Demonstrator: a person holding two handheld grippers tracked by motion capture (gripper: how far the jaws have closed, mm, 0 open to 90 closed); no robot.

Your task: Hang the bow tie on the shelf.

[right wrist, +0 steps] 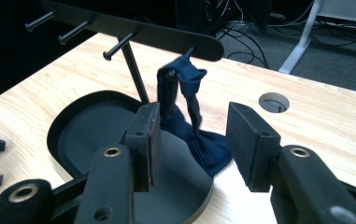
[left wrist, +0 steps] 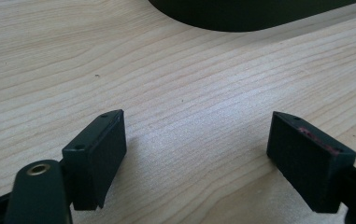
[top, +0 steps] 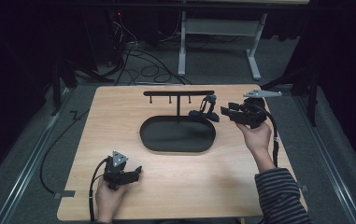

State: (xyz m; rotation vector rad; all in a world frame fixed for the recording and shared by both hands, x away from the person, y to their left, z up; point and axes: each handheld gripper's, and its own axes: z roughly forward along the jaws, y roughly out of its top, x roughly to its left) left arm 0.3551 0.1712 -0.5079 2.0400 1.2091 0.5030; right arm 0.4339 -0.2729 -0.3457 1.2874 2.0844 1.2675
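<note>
That dark blue sock (right wrist: 192,116) is about as forgiving as things get: light, floppy, no stiffness at all, nothing to break. My guess is it'll stretch and slide before it lifts, so don't expect it to keep its shape when you tug. It's hooked over the end peg of the black rack (right wrist: 133,30), with its upper part bunched at the peg and the lower end pooled on the rim of the black oval tray (right wrist: 73,135), right at the edge nearest the worktop (right wrist: 330,116). If you need to take hold again, I'd go for the thick bunched bit just below the peg, or the folded lump at the bottom. A single thin layer will probably slip out of the pads.

Your right tool (right wrist: 192,144) sits just in front of the sock with its jaws spread and nothing between them. The fabric is past the pads, not touching either one, and roughly centred in the gap as the right gripper view sees it.

Your left tool (left wrist: 194,156) is well away, down at the near left part of the worktop, jaws spread wide over bare wood.
</note>
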